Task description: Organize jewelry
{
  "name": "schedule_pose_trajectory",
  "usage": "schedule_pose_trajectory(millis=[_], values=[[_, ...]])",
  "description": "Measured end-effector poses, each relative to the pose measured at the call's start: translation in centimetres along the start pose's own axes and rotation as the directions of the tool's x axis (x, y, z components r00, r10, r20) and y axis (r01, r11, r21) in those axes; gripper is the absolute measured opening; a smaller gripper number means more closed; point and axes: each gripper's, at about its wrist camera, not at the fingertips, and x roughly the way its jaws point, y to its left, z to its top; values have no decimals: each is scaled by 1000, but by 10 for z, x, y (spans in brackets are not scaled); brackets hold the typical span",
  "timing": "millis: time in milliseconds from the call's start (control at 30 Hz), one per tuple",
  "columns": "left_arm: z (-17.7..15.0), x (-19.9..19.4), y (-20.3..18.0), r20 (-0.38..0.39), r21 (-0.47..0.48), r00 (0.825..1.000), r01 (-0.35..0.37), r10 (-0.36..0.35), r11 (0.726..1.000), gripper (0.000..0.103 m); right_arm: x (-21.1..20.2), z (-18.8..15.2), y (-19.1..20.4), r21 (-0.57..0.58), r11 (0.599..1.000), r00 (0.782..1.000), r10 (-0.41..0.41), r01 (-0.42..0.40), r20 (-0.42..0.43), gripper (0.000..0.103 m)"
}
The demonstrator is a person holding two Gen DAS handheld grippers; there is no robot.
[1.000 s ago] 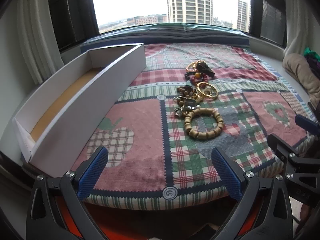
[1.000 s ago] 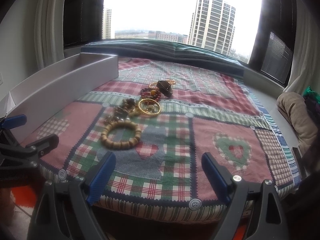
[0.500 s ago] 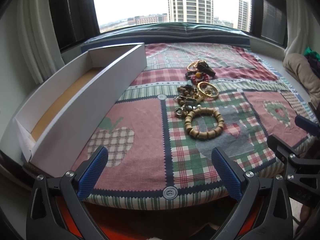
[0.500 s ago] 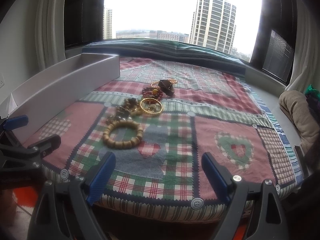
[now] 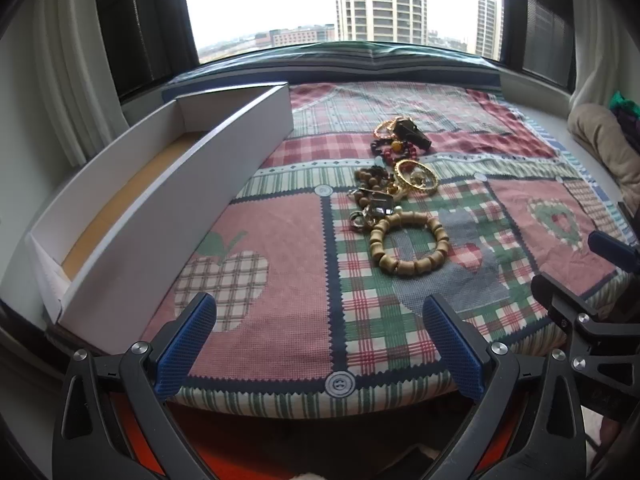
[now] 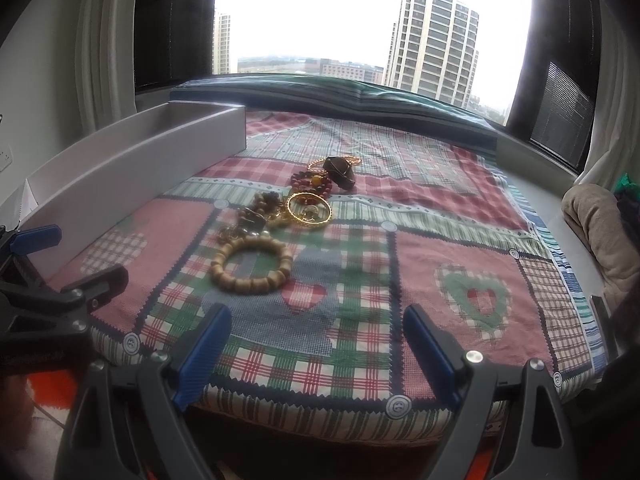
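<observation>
Both grippers are hovering at the near edge of a patchwork quilt (image 5: 280, 280), and neither is holding anything. The left gripper (image 5: 320, 340) is sitting with its blue-padded fingers spread wide, nothing between them but quilt; the right gripper (image 6: 316, 352) is gaping just as wide, likewise empty, and its black frame is also showing at the right margin of the left wrist view. The jewelry is lying in a loose line running away from the cameras, near the middle of the quilt and well apart from both grippers. Nearest is a wooden bead bracelet (image 5: 408, 246), lying flat on a plaid patch. Just beyond it, and touching its far-left rim, a tangle of metal pieces (image 5: 370, 208) is resting, though what each piece is cannot be made out. Farther on, a gold bangle (image 5: 416, 174) is lying beside some brown beads (image 5: 370, 178), then a red bead strand (image 5: 394, 148), and farthest a dark stone pendant (image 6: 339, 172) is sitting over thin gold bracelets (image 5: 386, 128). A long white box (image 5: 180, 196) is stretching along the quilt's left side, open-topped, with a tan floor showing inside. A beige cushion (image 6: 596, 232) is lying off to the right.
</observation>
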Motion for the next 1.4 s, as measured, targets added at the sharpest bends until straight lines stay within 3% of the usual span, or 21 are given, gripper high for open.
schedule_pose_trajectory(millis=[800, 1400], values=[[-4, 2, -5, -1, 22, 1000, 6, -6, 1000, 103, -2, -3, 9, -28, 996, 996, 88, -88, 10, 89], [-7, 20, 12, -66, -74, 997, 24, -29, 997, 103, 12, -5, -17, 100, 994, 999, 44, -42, -22, 89]])
